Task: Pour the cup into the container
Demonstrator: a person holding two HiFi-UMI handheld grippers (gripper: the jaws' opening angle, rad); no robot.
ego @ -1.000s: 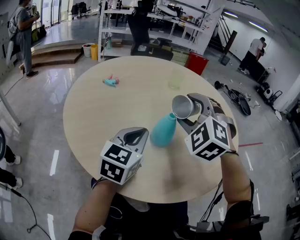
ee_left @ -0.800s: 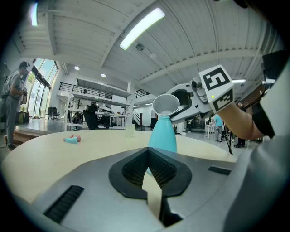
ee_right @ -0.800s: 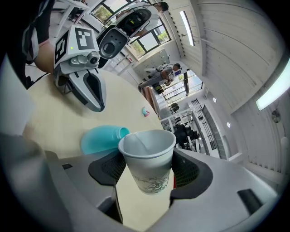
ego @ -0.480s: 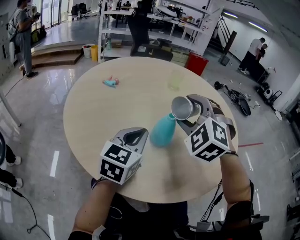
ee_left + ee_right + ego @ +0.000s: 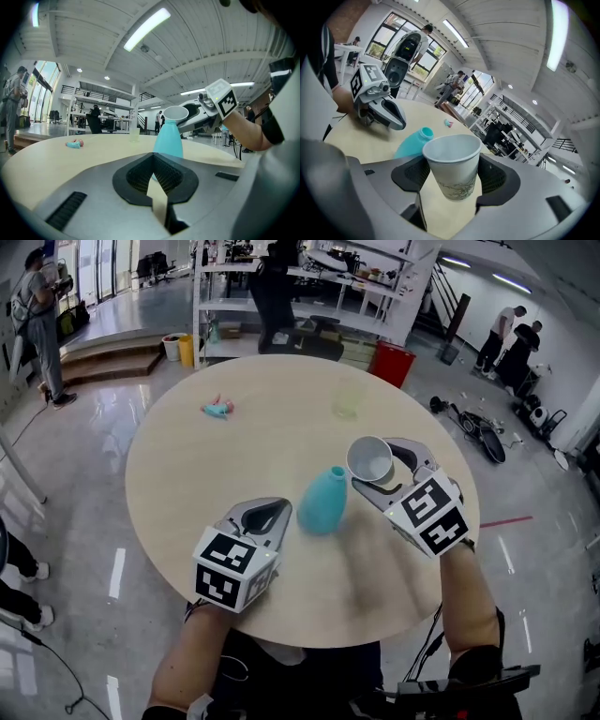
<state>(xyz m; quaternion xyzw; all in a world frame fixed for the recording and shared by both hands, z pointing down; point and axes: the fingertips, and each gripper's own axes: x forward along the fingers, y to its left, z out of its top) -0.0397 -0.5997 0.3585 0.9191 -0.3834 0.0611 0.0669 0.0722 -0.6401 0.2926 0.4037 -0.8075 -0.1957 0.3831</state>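
A teal narrow-necked container stands upright near the middle of the round table. My right gripper is shut on a white paper cup, held nearly upright just right of the container's mouth and a little above it. In the right gripper view the cup sits between the pads; its inside looks white with no liquid showing, and the container lies beyond it. My left gripper rests shut and empty on the table just left of the container.
A clear plastic cup stands at the far side of the table. A small teal and pink object lies at the far left. Shelving, a red bin and standing people surround the table.
The right gripper has tipped the cup back from a lean toward the container's mouth to nearly upright and moved slightly right. The left gripper has stayed put.
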